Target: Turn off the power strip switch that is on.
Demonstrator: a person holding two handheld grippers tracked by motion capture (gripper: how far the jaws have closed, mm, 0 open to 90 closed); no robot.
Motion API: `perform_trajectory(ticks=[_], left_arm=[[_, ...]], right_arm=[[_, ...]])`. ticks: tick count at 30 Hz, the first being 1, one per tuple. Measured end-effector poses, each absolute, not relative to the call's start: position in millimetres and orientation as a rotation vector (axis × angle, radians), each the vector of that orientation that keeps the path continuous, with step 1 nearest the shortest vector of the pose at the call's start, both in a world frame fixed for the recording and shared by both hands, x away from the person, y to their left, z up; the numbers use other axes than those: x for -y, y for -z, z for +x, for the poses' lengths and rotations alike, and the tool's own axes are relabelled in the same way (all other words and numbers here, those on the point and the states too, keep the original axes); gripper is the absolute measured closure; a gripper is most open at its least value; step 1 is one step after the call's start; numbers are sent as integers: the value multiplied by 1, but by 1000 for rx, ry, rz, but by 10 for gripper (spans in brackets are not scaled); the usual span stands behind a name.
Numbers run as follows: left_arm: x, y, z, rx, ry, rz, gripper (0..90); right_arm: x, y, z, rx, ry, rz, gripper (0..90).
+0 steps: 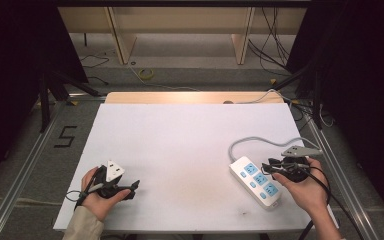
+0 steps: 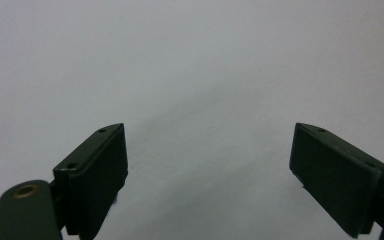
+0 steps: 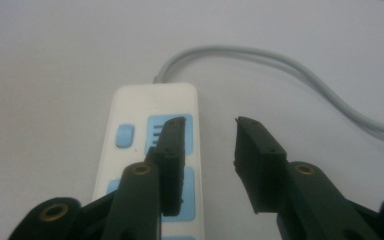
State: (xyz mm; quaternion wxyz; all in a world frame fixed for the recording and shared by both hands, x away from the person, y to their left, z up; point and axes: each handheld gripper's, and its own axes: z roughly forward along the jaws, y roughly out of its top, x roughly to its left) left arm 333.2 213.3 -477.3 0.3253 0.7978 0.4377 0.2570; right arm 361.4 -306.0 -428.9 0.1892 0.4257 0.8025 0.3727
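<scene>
A white power strip [image 1: 256, 181] with blue sockets lies on the white tabletop [image 1: 180, 140] at the front right. Its grey cable [image 1: 265, 140] loops off toward the far right edge. My right gripper [image 1: 272, 165] hovers at the strip's right side, pointing left. In the right gripper view the power strip [image 3: 150, 100] lies below my right gripper [image 3: 210, 122], whose jaws stand apart with nothing pinched between them; one jaw overlaps a blue socket, and the cable [image 3: 280, 65] curves away behind. At the front left my left gripper [image 1: 132, 190] rests open. In its own view, my left gripper [image 2: 210, 129] stands wide over bare white surface.
Beyond the table's far edge is a wooden strip [image 1: 190, 97], then a floor with cables and the wooden legs of a frame [image 1: 122, 42]. Metal rails [image 1: 25, 170] run along both sides of the table. A "5" is marked on the floor [image 1: 66, 136] at the left.
</scene>
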Motion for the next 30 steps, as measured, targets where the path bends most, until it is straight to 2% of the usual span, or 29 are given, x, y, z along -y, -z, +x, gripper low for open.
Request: perform_trajectory(ticks=[14, 30], left_arm=[[-213, 479, 333, -1141, -670, 2102, 152], [-211, 481, 334, -1144, -662, 2098, 151]], right_arm=[[306, 445, 361, -2189, -1211, 1095, 430], [305, 446, 357, -2166, -1261, 1070, 377]])
